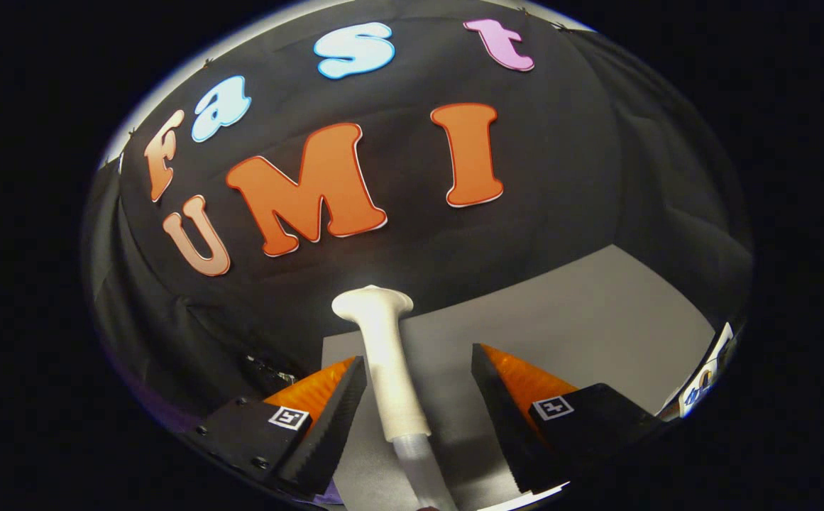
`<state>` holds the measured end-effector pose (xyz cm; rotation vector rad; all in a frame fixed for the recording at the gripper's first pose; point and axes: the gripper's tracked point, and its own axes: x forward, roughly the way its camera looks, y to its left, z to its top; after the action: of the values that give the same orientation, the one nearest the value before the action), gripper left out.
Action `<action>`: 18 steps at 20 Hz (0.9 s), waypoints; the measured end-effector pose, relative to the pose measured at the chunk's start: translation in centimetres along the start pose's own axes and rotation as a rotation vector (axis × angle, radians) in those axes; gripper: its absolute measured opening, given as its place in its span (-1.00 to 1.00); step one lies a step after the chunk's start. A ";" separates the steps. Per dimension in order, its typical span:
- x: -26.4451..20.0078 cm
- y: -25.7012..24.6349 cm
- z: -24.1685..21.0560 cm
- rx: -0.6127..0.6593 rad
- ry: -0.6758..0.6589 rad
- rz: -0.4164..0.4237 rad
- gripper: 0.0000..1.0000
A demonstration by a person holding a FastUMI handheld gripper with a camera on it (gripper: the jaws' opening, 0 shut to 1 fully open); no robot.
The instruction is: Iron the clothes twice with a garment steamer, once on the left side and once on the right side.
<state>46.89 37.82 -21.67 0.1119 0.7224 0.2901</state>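
A white garment steamer [392, 369] lies on a grey surface [596, 319], its flared head pointing away toward the black cloth wall. A clear hose [422, 468] runs back from its handle, under the camera. My gripper [419, 355] is open, with the steamer's handle between the fingers. The handle sits close to the left finger [333, 419], and a wide gap separates it from the right finger [504, 411]. Neither finger presses on it. I cannot make out a garment apart from the grey surface.
The black cloth wall [561, 177] rises right behind the grey surface's far edge. A small white item with blue print [702, 383] shows at the far right edge of the surface. Dark cloth folds [170, 333] hang to the left of the fingers.
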 end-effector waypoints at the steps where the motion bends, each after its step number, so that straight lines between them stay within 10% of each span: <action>1: 0.7 0.2 -0.3 0.005 0.021 0.005 0.98; 10: 3.9 1.9 -4.6 0.083 0.212 0.065 0.44; 18: -1.3 1.1 -1.6 0.056 0.020 0.028 -0.12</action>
<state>44.66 38.49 -21.77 0.1724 0.7491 0.2981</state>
